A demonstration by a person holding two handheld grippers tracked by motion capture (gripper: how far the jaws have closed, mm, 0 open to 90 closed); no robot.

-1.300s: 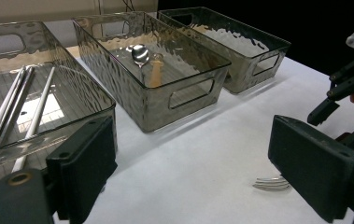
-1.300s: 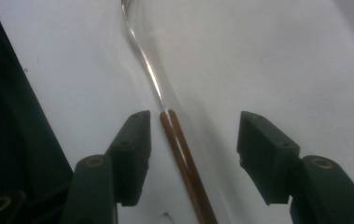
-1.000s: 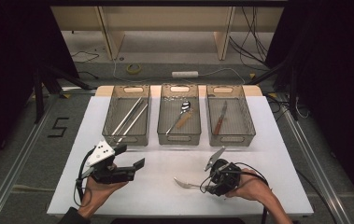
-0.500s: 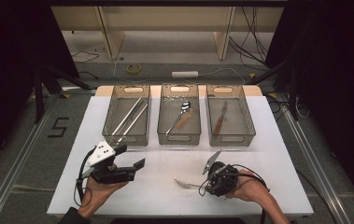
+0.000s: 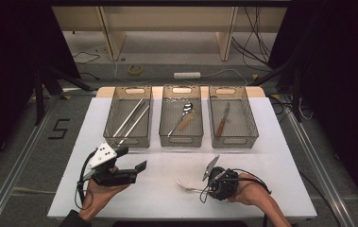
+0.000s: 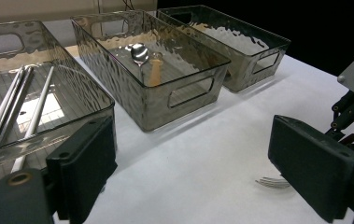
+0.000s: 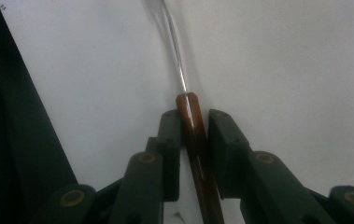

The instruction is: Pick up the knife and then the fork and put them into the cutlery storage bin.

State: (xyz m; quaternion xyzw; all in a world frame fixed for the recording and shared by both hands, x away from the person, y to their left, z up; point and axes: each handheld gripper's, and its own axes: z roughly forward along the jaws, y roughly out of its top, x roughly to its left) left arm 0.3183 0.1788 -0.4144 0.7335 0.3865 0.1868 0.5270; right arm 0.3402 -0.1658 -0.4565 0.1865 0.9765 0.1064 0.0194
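Lying flat on the white surface (image 5: 280, 156), near its front edge, a fork (image 5: 186, 185) with a brown handle points its tines toward the person's left. Right claw (image 5: 210, 187) sits low over the handle end, held in the right hand (image 5: 247, 191). In the right gripper view the brown handle (image 7: 194, 140) runs straight up between the two black jaws; these have just been closing and now stand narrow on either side of it, the left pad seeming to touch the wood, a thin sliver of gap on the right. Full pressing contact not confirmed. Metal neck of the fork continues past the jaw tips onto the surface.

Left claw (image 5: 135, 158) held in the left hand (image 5: 102, 191), resting over the front left part of the surface, well apart from the fork. Jaws wide apart, nothing between them; left gripper view shows bare surface in the gap and the fork tines (image 6: 272, 182) low beside the right-hand jaw.

Three clear bins in a row across the back half of the surface:
- left bin (image 5: 112, 135): long metal chopsticks (image 5: 130, 118), laid diagonally.
- middle bin (image 5: 182, 141): spoon (image 5: 182, 117) with a brown handle.
- right bin (image 5: 251, 127): knife (image 5: 222, 119) with a brown handle.

Fork lies in front of the middle and right bins, outside all of them.
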